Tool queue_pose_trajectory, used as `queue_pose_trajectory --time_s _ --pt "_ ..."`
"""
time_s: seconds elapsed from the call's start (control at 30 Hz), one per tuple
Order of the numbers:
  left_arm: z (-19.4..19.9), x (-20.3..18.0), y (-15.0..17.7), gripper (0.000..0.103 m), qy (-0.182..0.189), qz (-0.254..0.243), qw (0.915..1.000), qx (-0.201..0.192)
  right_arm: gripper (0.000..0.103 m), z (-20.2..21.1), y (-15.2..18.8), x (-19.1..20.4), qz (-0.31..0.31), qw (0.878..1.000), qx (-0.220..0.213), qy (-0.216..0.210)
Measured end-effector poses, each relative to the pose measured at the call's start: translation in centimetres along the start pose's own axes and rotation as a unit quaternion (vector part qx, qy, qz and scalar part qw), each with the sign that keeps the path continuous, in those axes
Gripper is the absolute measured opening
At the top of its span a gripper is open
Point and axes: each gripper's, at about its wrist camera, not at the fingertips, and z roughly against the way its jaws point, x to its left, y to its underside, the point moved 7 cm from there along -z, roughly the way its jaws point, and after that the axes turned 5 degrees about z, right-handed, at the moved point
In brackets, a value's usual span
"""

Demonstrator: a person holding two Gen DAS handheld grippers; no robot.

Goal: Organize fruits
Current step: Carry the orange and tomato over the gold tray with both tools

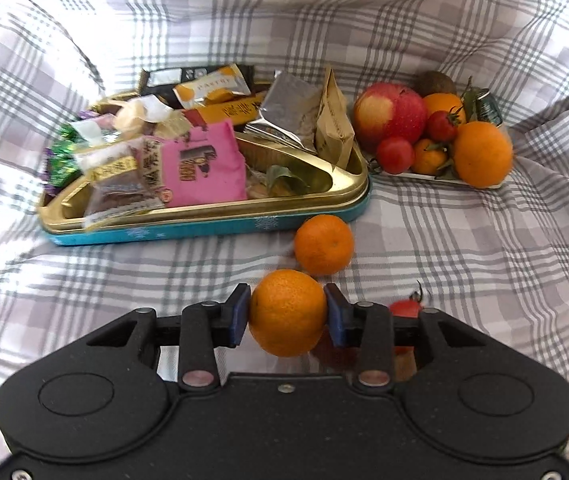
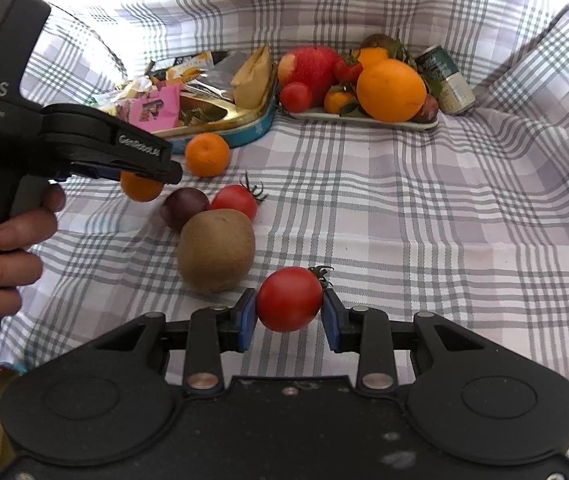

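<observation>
My left gripper [image 1: 287, 314] is shut on a mandarin [image 1: 287, 312] and holds it above the cloth; it also shows in the right wrist view [image 2: 140, 188]. My right gripper [image 2: 289, 312] is shut on a red tomato [image 2: 289, 299]. A second mandarin [image 1: 323, 245] lies loose in front of the tin. A kiwi [image 2: 216, 250], a dark plum [image 2: 183, 207] and another tomato [image 2: 234, 201] lie on the cloth. A white fruit plate [image 2: 364, 118] at the back holds an apple [image 2: 310, 70], a large orange [image 2: 390, 90], tomatoes and small mandarins.
A gold and teal tin [image 1: 212, 224] full of snack packets stands at the back left. A green drink can [image 2: 448, 80] lies by the plate's right end. Checked cloth [image 2: 444, 220] covers the whole surface and rises in folds behind.
</observation>
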Motion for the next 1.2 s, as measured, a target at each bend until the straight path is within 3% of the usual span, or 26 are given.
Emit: queue_pose_trajectory --time_s 0.37,0.7,0.93,1.2 --pt "9.3 0.4 3.0 0.049 0.018 0.001 0.9996 -0.023 0.035 6.5 1.4 2.3 0.015 0.999 -0.039 -0.009" --pt "15.8 -0.2 8.8 0.049 0.009 -0.032 0.9985 -0.043 0.035 12.4 5.3 3.8 0.027 0.997 -0.064 -0.018" --pt "17.6 -0.2 13.1 0.049 0.023 -0.023 0.9992 -0.024 0.035 13.8 8.6 5.0 0.042 0.997 -0.053 -0.029" --pt "16.6 1.0 15.6 0.049 -0.004 -0.001 1.0000 -0.005 0.035 13.3 10.9 6.9 0.074 0.996 -0.029 -0.039"
